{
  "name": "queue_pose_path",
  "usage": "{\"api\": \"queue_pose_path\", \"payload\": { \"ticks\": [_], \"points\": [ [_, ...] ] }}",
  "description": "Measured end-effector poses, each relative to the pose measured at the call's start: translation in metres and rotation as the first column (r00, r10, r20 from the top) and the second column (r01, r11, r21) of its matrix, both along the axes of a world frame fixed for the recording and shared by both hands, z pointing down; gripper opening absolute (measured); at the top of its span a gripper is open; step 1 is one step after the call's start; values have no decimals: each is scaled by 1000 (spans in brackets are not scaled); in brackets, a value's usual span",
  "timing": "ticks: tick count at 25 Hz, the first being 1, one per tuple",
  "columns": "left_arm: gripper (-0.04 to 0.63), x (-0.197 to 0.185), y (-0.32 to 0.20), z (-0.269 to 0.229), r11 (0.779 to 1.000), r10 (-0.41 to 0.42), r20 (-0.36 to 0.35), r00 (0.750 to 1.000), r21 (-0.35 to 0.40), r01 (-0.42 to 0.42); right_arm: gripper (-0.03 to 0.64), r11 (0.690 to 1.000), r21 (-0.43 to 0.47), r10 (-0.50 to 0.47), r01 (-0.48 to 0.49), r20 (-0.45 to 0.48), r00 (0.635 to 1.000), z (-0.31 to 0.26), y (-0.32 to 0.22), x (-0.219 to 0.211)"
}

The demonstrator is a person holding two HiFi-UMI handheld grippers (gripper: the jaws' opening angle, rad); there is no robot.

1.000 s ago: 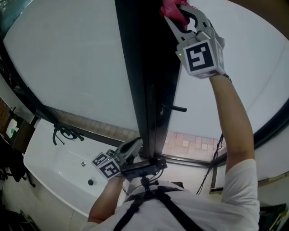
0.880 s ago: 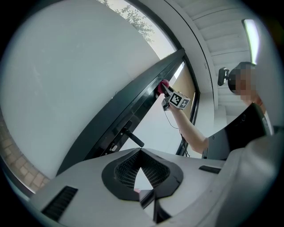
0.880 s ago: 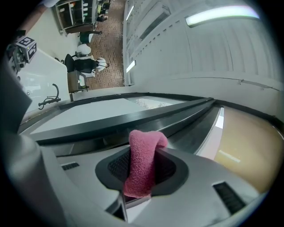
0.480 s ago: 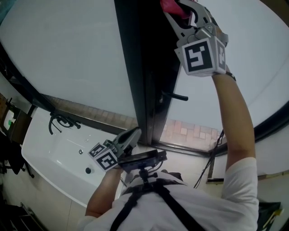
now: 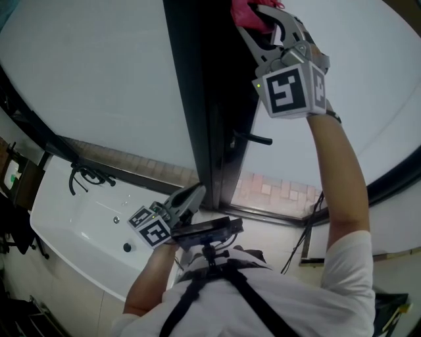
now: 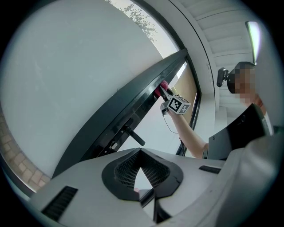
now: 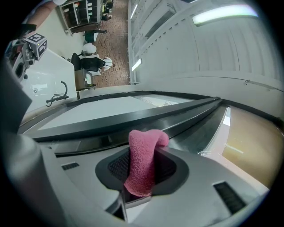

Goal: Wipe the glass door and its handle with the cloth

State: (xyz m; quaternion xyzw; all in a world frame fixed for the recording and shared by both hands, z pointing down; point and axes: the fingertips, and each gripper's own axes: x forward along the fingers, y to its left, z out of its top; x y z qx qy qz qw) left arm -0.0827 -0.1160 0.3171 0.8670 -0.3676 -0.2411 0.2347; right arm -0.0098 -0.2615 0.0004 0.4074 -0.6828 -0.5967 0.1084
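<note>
right gripper (image 5: pixel 262 23) jaws clamped on the cloth (image 7: pixel 144 162), a fuzzy pink terry strip that folds over out of the ribbed black pads, top centre of the head view at the edge of the dark smooth door frame (image 5: pixel 207 99), with frosted white glass (image 5: pixel 99 85) either side. slim black lever handle (image 5: pixel 254 139) sticks out of the frame mid-picture, well below the cloth. left gripper (image 5: pixel 189 197) low centre, jaws closed together on nothing.

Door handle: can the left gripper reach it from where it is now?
Probably yes: the left gripper, jaws shut and empty, points at the door handle with nothing between them. The cloth, though, is in the right gripper.
</note>
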Motion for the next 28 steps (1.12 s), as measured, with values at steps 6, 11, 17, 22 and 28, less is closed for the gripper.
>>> {"api": "queue_pose_path", "payload": {
  "ticks": [6, 11, 17, 22, 28],
  "points": [
    [-8, 0, 5, 4, 999, 34, -41, 999, -22, -35, 103, 1000, -26, 0, 0, -19, 1000, 15, -1, -4],
    [-8, 1, 5, -1, 999, 36, -29, 999, -19, -37, 103, 998, -59, -20, 19, -29, 999, 29, -1, -7],
    [-8, 2, 3, -7, 999, 37, -19, 999, -12, -37, 103, 995, -93, -29, 26, -30, 999, 38, -2, -10],
    [-8, 2, 2, -1, 999, 32, -15, 999, -28, -33, 103, 992, -122, -31, 27, -28, 999, 51, -2, -11],
    [-8, 1, 0, 0, 999, 33, -7, 999, -34, -33, 103, 989, -149, -19, 15, -26, 999, 61, -5, -12]
  ]
}}
